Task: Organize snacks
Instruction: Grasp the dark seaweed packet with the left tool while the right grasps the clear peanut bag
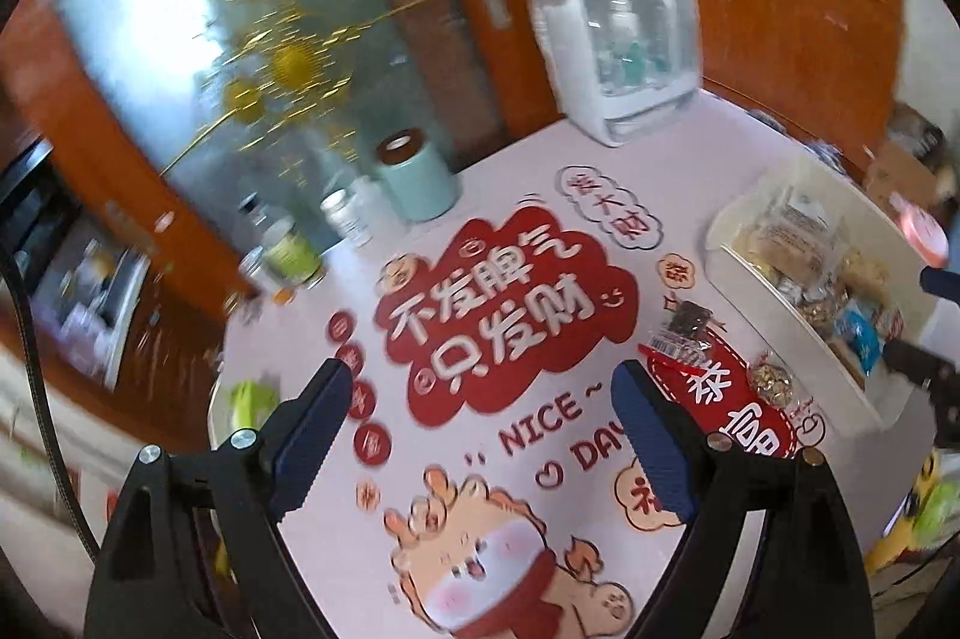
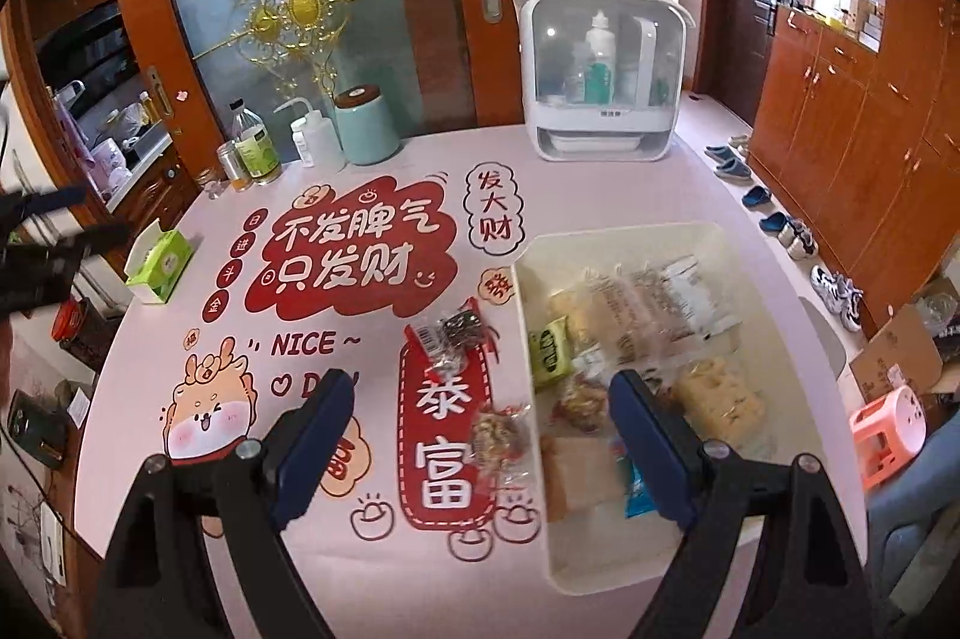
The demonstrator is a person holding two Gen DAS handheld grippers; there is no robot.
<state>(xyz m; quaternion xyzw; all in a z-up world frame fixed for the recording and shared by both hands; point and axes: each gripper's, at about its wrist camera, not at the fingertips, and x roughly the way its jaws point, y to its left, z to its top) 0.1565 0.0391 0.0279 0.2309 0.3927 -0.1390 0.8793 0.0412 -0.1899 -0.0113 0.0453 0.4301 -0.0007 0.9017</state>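
Note:
A white tray (image 2: 534,243) on the pink printed table holds several wrapped snacks; it also shows in the left wrist view (image 1: 798,339). Two snacks lie on the table left of the tray: a dark packet (image 2: 453,330) with a barcode label, and a clear nut packet (image 2: 498,435). Both show in the left wrist view, the dark packet (image 1: 684,333) and the nut packet (image 1: 771,381). My right gripper (image 2: 480,435) is open and empty above the nut packet and the tray's near left side. My left gripper (image 1: 483,426) is open and empty over the table's middle.
At the table's far edge stand a white cabinet with bottles (image 2: 600,69), a teal canister (image 2: 366,123), a squeeze bottle (image 2: 312,129) and glass bottles (image 2: 255,147). A green tissue box (image 2: 159,264) sits at the left edge. A glass door is behind.

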